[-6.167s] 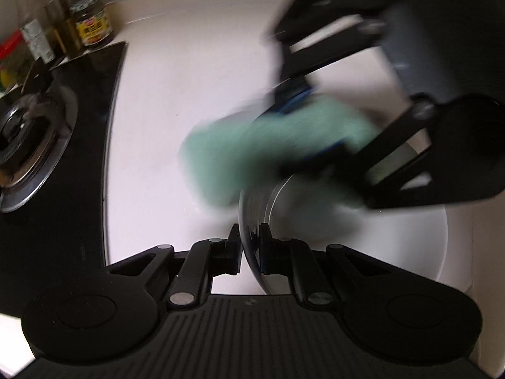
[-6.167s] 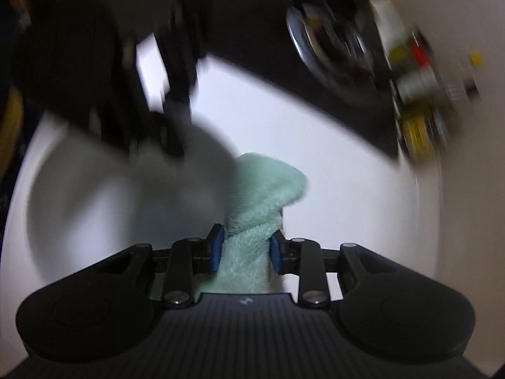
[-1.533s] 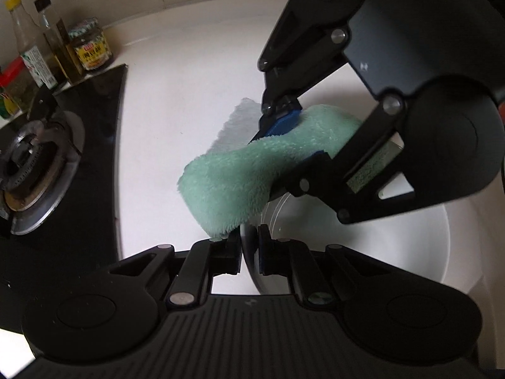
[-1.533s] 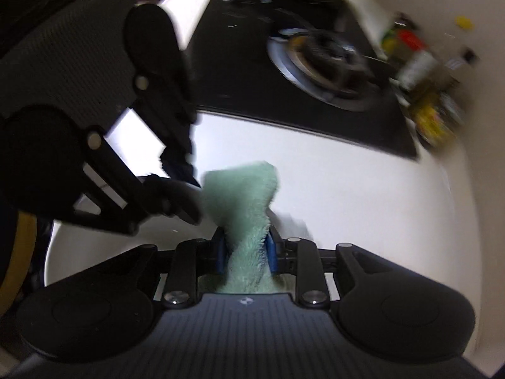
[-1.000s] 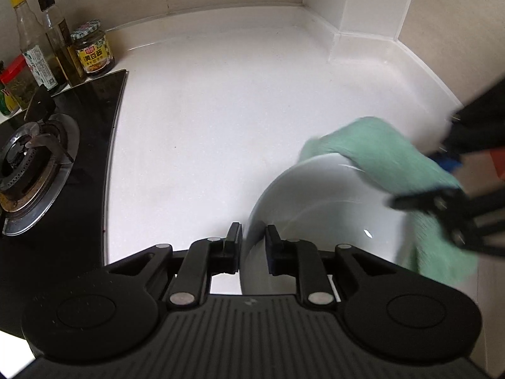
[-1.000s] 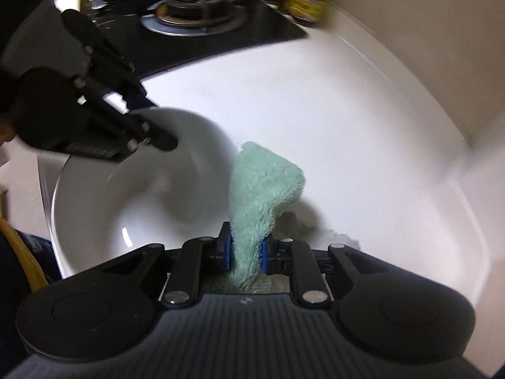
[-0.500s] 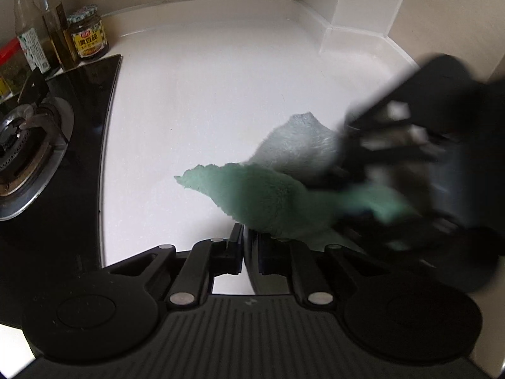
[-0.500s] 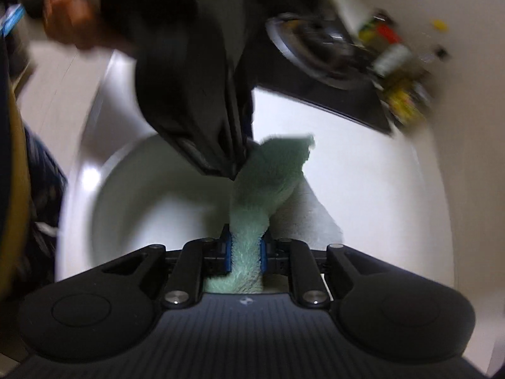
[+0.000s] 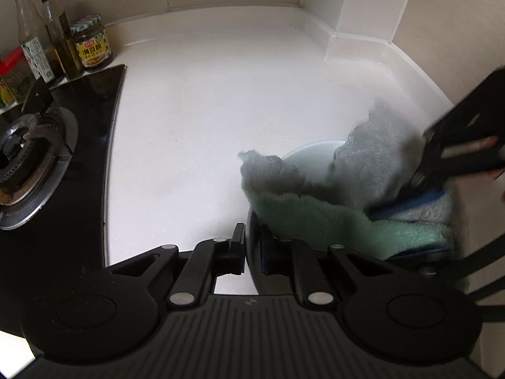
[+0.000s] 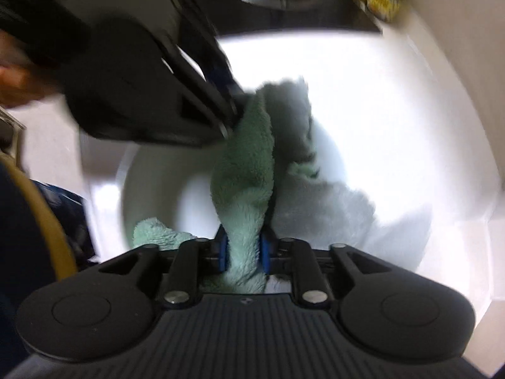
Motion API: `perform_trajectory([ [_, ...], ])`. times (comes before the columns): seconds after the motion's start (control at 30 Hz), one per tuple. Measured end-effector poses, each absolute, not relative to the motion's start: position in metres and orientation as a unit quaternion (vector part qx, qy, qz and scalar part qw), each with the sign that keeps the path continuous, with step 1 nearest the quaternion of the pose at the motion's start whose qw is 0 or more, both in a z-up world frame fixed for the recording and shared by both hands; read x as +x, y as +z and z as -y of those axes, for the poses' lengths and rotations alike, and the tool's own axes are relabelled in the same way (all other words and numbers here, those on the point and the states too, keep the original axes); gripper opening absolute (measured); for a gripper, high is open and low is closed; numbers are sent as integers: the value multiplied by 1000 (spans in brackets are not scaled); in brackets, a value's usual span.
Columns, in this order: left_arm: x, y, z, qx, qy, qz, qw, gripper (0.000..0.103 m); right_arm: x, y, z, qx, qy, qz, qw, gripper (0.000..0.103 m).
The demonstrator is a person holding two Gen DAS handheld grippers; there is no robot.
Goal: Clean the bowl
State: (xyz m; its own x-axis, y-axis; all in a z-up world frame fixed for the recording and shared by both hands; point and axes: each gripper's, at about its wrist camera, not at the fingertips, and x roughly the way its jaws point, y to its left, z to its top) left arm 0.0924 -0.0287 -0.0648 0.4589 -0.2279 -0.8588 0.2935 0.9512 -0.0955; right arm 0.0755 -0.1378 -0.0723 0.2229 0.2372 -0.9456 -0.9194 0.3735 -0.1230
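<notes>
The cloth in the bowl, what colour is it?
Mint green cloth, greyish on its other face; clearest in the right wrist view.

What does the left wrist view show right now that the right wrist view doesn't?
Left wrist only: the left gripper clamped on the bowl rim, the sharp gas burner and the jar.
Right wrist only: the right gripper pinching the green cloth, its jaws just widened, and the bowl's inside.
Both: bowl, cloth, white counter.
</notes>
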Motion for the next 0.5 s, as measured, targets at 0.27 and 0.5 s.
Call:
perform_trajectory([
  [0.27, 92, -66, 27, 43, -163, -497, 851, 8, 87, -79, 129, -407, 499, -375, 666, 25],
  [0.5, 92, -68, 27, 61, -148, -485, 860, 11, 102, -104, 110, -423, 465, -358, 691, 5],
])
